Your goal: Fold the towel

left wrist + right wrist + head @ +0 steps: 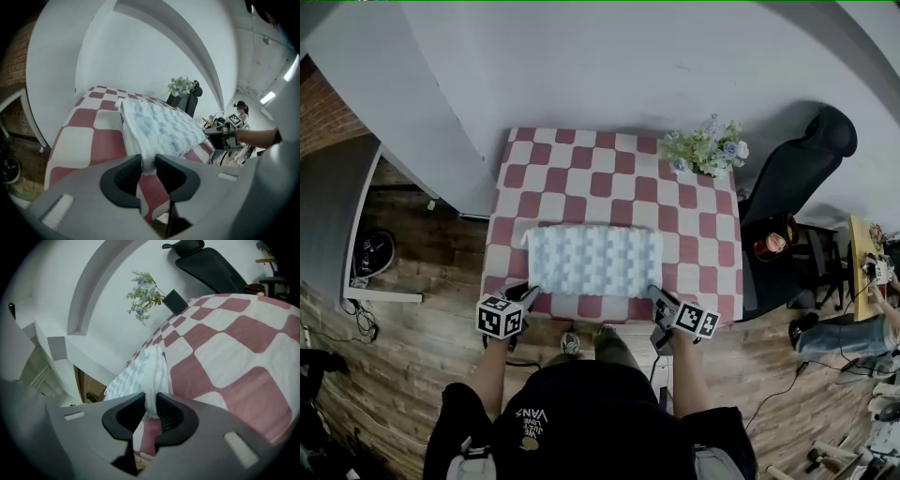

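Head view: left gripper (530,294) and right gripper (655,295) jaws pinch towel (593,260) corners

The pale waffle-weave cloth towel (593,261) lies on the near half of the red-and-white checked table (581,178); small flower bouquet (709,148) at its far right corner; black office chair (797,169) further right

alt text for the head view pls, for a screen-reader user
Seen from above, a person at a red-and-white checkered table grips the two near corners of a pale, textured towel, left tongs on the left corner and right tongs on the right. A flower bunch sits at the table's far right corner, with a black chair beside it.
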Demonstrator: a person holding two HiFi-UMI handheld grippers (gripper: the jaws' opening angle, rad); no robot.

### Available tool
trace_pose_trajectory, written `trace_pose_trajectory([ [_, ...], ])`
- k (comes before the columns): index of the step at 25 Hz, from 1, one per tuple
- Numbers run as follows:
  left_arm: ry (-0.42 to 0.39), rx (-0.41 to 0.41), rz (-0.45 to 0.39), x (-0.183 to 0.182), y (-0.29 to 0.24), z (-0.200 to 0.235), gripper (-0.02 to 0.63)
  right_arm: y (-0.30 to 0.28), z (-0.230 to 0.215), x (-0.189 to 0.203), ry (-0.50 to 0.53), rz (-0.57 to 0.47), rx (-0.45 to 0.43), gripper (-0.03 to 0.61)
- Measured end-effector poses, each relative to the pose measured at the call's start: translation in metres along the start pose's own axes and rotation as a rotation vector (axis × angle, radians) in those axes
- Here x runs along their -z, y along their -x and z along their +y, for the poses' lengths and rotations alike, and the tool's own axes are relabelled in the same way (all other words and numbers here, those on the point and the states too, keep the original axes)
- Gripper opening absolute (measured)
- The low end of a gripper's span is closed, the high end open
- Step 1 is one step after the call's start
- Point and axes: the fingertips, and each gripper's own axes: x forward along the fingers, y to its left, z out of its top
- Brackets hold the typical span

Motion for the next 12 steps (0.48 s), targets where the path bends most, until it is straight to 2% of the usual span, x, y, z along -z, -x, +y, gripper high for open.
trace_pose_trajectory([
  [2, -0.056, -0.038, 0.023, 0.003, 0.001, 0.003, 0.138, 0.000, -0.006, 0.001, -0.010, -0.017, 0.045, 0.123],
  [4, -0.102, -0.065, 0.022, 0.001, 0.006, 0.004, 0.180, 0.002, -0.009, -0.002, -0.043, -0.052, 0.070, 0.229],
  [8, -0.196, -0.118, -0.059, -0.015, 0.020, 0.000, 0.187, 0.014, -0.009, -0.005, -0.219, -0.170, 0.029, 0.255],
  [10, -0.318, -0.133, -0.092, -0.024, 0.024, -0.011, 0.187, 0.017, -0.006, -0.001, -0.298, -0.209, -0.011, 0.255],
  [12, -0.466, -0.119, -0.090, -0.031, 0.021, -0.028, 0.187, 0.016, -0.003, 0.005, -0.346, -0.221, -0.040, 0.255],
])
